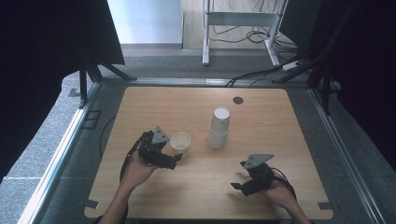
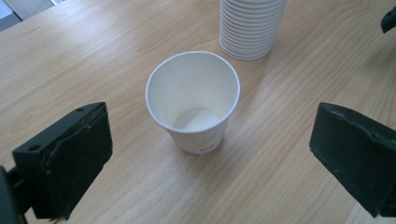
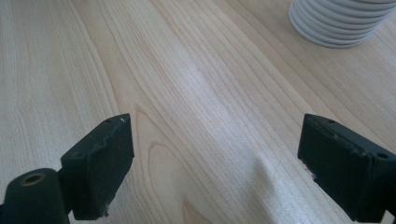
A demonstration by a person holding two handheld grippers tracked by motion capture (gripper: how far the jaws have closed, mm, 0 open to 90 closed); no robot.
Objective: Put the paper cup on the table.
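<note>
Light wooden table [image 1: 201, 186] with rounded corners, standing on grey carpet [image 1: 56, 121] between dark curtains [image 1: 42, 42]. Single white paper cup [image 2: 194, 100] upright just ahead of the left gripper [image 2: 205, 154], jaws wide apart. Stack of white paper cups [image 1: 219, 128] mid-table. Right gripper [image 3: 215, 163] spread open above bare wood.

text: none legible | paper cup [image 2: 193, 100]: small coloured print low on its wall (too blurred to read)

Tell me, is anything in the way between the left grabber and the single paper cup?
Nothing visible is. The left gripper is open, and the single paper cup stands upright on bare wooden table just ahead of its jaws. The stack of cups stands beyond the cup, not between.
</note>
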